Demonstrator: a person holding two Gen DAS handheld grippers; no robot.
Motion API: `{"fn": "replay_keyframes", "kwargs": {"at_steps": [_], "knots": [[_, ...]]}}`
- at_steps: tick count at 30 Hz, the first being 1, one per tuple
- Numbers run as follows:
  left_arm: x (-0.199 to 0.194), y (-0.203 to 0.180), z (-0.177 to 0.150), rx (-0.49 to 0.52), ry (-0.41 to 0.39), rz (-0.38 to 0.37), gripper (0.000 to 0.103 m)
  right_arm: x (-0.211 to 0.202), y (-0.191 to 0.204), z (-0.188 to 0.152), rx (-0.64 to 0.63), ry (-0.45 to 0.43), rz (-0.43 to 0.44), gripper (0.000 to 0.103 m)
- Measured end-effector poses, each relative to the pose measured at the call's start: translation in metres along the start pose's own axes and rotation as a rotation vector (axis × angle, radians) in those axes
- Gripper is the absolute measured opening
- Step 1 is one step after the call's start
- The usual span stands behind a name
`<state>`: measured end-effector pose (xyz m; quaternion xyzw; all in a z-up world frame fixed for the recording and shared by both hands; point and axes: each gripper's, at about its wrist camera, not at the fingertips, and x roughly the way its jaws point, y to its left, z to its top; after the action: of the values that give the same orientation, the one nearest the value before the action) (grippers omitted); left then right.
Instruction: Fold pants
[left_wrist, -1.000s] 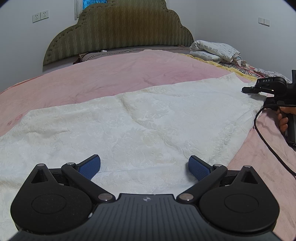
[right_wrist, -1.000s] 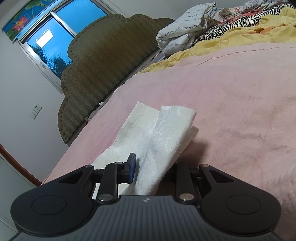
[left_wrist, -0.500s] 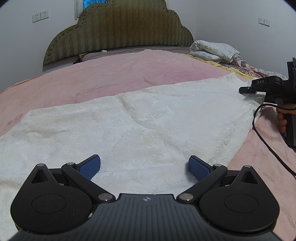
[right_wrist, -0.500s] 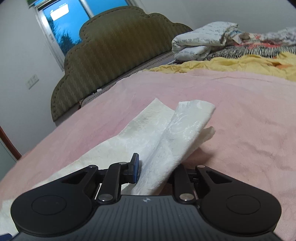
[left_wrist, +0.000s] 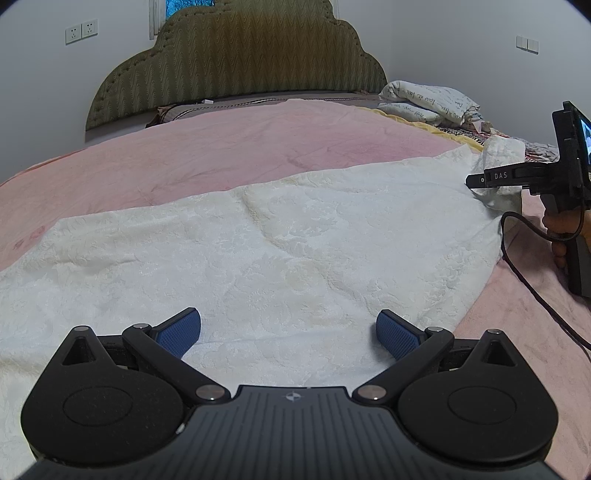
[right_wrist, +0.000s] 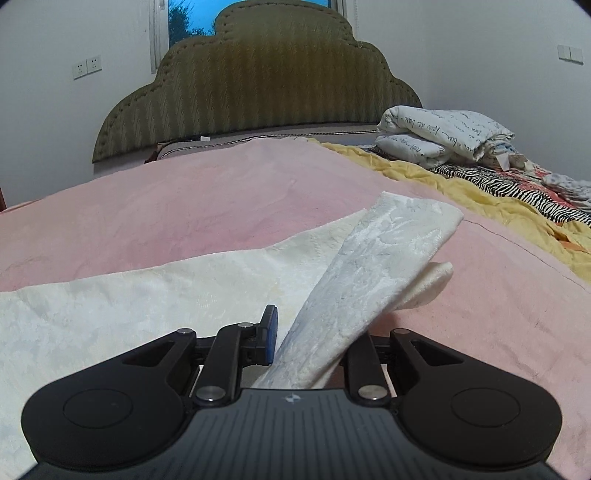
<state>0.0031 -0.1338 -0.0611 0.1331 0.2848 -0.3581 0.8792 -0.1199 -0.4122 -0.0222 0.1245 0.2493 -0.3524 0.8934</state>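
Since a second earlier the right gripper (right_wrist: 308, 343) had rolled level and lifted, carrying the end of the pants (left_wrist: 295, 258) up off the bedspread (left_wrist: 240, 147); the left gripper (left_wrist: 288, 328) had not moved.

The pink bedspread covered most of the bed, with the green padded headboard (right_wrist: 258, 81) behind it and a yellow blanket (right_wrist: 461, 188) and a pile of folded bedding (right_wrist: 443, 136) along the right side. The white pants lay spread flat across the bedspread, running from the left edge of the left wrist view over to the right, where their end was raised.

The right gripper's fingers were narrow and clamped on that raised end, which stuck out forward between them as a stiff flap. A hand (left_wrist: 563, 229) gripped the handle of that gripper, and a black cable (left_wrist: 524, 273) trailed from it over the bedspread.

The left gripper hung low over the middle of the pants, its blue pads (left_wrist: 179, 332) wide apart with nothing between them.
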Motion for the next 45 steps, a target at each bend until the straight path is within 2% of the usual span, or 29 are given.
{"fn": "replay_keyframes", "kwargs": {"at_steps": [5,8,10,12,15,19,23,29,33,35,38,40,41,43,45], "knots": [[0.0,0.001,0.0,-0.004,-0.002,-0.003,0.103,-0.005,0.005,0.0,-0.032,-0.023,-0.011,0.018],[-0.004,0.009,0.001,-0.052,-0.02,-0.028,0.102,-0.012,0.019,-0.002,-0.115,-0.065,-0.034,0.018],[-0.008,0.02,0.001,-0.135,-0.038,-0.071,0.102,-0.018,0.032,-0.004,-0.205,-0.096,-0.05,0.018],[-0.011,0.035,0.0,-0.261,-0.058,-0.129,0.102,-0.024,0.047,-0.006,-0.29,-0.121,-0.054,0.018],[-0.013,0.054,-0.001,-0.424,-0.068,-0.202,0.101,-0.03,0.061,-0.006,-0.353,-0.138,-0.042,0.018],[-0.014,0.066,0.003,-0.525,-0.044,-0.253,0.101,-0.036,0.078,-0.006,-0.412,-0.157,-0.019,0.018],[-0.015,0.07,0.003,-0.583,-0.028,-0.3,0.101,-0.049,0.102,-0.011,-0.516,-0.204,0.003,0.018],[-0.01,0.088,0.001,-0.755,-0.024,-0.433,0.101,-0.084,0.155,-0.033,-0.744,-0.318,0.101,0.018],[-0.002,0.101,0.002,-0.881,-0.019,-0.512,0.101,-0.098,0.181,-0.047,-0.831,-0.344,0.157,0.017],[0.0,0.103,0.003,-0.901,-0.006,-0.518,0.101,-0.096,0.188,-0.051,-0.88,-0.323,0.122,0.017],[-0.001,0.103,0.003,-0.877,-0.014,-0.505,0.102,-0.088,0.182,-0.053,-0.885,-0.299,0.047,0.021],[-0.002,0.099,0.003,-0.834,-0.021,-0.475,0.102,-0.077,0.172,-0.05,-0.886,-0.24,-0.022,0.037],[-0.002,0.096,0.003,-0.811,-0.024,-0.463,0.102,-0.071,0.165,-0.05,-0.879,-0.213,-0.043,0.042],[-0.003,0.09,0.004,-0.762,-0.027,-0.441,0.102,-0.062,0.153,-0.05,-0.863,-0.151,-0.053,0.055],[-0.003,0.084,0.005,-0.719,-0.032,-0.421,0.102,-0.055,0.147,-0.054,-0.861,-0.124,-0.059,0.056]]}}
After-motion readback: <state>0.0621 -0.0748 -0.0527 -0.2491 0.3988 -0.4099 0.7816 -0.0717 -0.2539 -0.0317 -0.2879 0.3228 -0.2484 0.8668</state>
